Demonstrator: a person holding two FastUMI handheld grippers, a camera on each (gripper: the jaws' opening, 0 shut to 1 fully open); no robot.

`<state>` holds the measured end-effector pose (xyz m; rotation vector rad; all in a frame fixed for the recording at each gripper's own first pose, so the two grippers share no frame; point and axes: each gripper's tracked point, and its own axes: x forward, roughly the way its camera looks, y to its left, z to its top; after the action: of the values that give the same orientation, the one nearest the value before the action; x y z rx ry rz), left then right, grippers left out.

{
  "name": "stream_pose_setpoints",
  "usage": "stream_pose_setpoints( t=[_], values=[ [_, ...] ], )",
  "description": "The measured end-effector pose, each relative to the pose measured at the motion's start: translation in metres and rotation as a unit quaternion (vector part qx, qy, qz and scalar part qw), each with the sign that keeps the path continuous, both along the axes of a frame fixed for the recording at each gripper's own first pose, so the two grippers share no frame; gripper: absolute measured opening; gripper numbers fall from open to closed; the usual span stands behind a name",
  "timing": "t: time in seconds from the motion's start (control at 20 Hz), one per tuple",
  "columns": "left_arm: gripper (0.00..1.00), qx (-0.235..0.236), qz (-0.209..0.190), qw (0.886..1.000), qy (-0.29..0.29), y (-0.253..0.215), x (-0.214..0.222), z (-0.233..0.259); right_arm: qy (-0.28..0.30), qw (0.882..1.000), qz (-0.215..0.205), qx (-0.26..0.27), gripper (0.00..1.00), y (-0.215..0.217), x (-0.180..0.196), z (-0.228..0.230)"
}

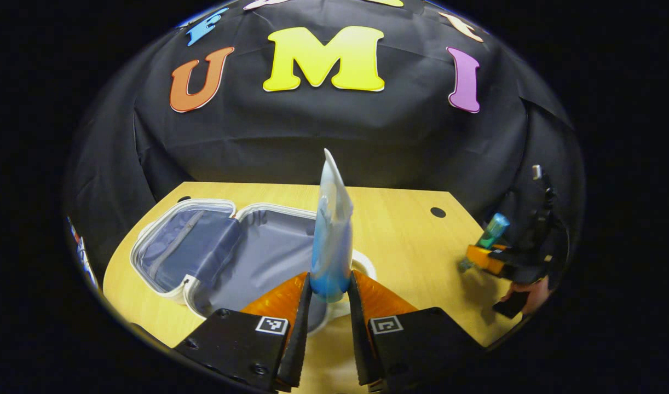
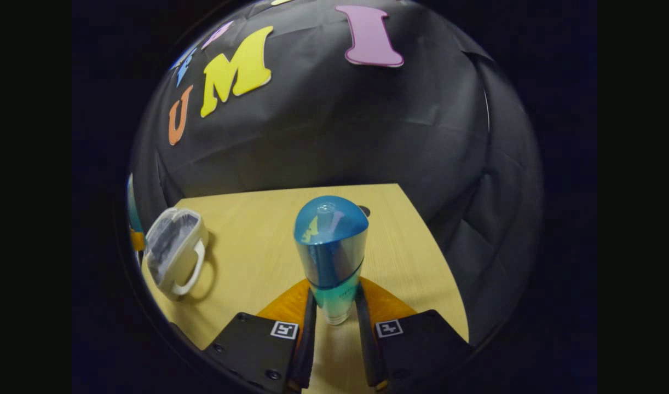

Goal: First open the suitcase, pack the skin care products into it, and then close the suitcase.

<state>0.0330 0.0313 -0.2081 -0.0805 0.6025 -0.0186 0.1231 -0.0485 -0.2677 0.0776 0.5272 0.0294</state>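
In the left gripper view a white and blue tube (image 1: pixel 331 235) stands upright between my left gripper's (image 1: pixel 329 298) fingers, which press on its lower end. Behind it the white suitcase (image 1: pixel 203 249) lies open on the wooden table, its grey lining bare. Far right in that view the right gripper (image 1: pixel 490 257) holds a teal bottle (image 1: pixel 493 230). In the right gripper view the blue-capped bottle (image 2: pixel 332 249) sits upright in my right gripper (image 2: pixel 334 312), both fingers against its lower body. The open suitcase (image 2: pixel 176 249) lies at the far left of the table.
The light wooden table (image 1: pixel 400 230) has a round cable hole (image 1: pixel 437 212) near its back edge. Black cloth walls the booth behind and to the sides. A hand (image 1: pixel 523 298) shows under the right gripper.
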Motion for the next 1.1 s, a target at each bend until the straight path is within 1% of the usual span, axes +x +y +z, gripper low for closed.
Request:
stream_pose_setpoints(
  t=[0.15, 0.25, 0.4, 0.45, 0.5, 0.65, 0.75, 0.8, 0.85, 0.9, 1.05, 1.1],
  values=[
    [0.4, 0.012, -0.014, 1.0, 0.013, 0.04, 0.006, -0.012, -0.015, 1.0, 0.0, 0.001, 0.34, 0.003, -0.032, 0.052],
    [0.4, 0.019, -0.025, 0.999, 0.019, 0.062, 0.011, -0.021, -0.02, 1.0, -0.002, 0.003, 0.34, 0.007, -0.056, 0.079],
    [0.4, 0.025, -0.043, 0.998, 0.039, 0.084, 0.016, -0.045, -0.011, 1.0, -0.002, 0.001, 0.34, 0.019, -0.09, 0.101],
    [0.4, 0.025, -0.047, 0.997, 0.049, 0.09, 0.016, -0.054, -0.011, 1.0, -0.005, 0.0, 0.31, 0.023, -0.098, 0.107],
    [0.4, 0.025, -0.048, 0.997, 0.06, 0.094, 0.016, -0.062, -0.011, 1.0, -0.007, 0.001, 0.34, 0.027, -0.106, 0.114],
    [0.4, 0.019, -0.045, 0.995, 0.091, 0.102, 0.017, -0.086, -0.009, 1.0, -0.011, 0.001, 0.34, 0.043, -0.123, 0.121],
    [0.4, 0.016, -0.056, 0.991, 0.121, 0.103, 0.016, -0.102, -0.01, 1.0, -0.011, -0.001, 0.34, 0.053, -0.129, 0.125],
    [0.4, 0.015, -0.062, 0.988, 0.138, 0.101, 0.015, -0.111, -0.011, 1.0, -0.009, -0.003, 0.31, 0.056, -0.132, 0.126],
    [0.4, 0.015, -0.067, 0.986, 0.152, 0.101, 0.014, -0.118, -0.008, 1.0, -0.007, -0.005, 0.34, 0.059, -0.135, 0.125],
    [0.4, 0.014, -0.071, 0.984, 0.164, 0.099, 0.016, -0.124, -0.005, 1.0, -0.008, -0.005, 0.34, 0.061, -0.137, 0.125],
    [0.4, 0.028, -0.075, 0.979, 0.19, 0.1, 0.017, -0.138, -0.005, 1.0, -0.007, -0.006, 0.34, 0.066, -0.139, 0.126],
    [0.4, 0.036, -0.077, 0.979, 0.184, 0.1, 0.022, -0.137, -0.005, 1.0, -0.005, -0.006, 0.34, 0.068, -0.139, 0.126]
  ],
)
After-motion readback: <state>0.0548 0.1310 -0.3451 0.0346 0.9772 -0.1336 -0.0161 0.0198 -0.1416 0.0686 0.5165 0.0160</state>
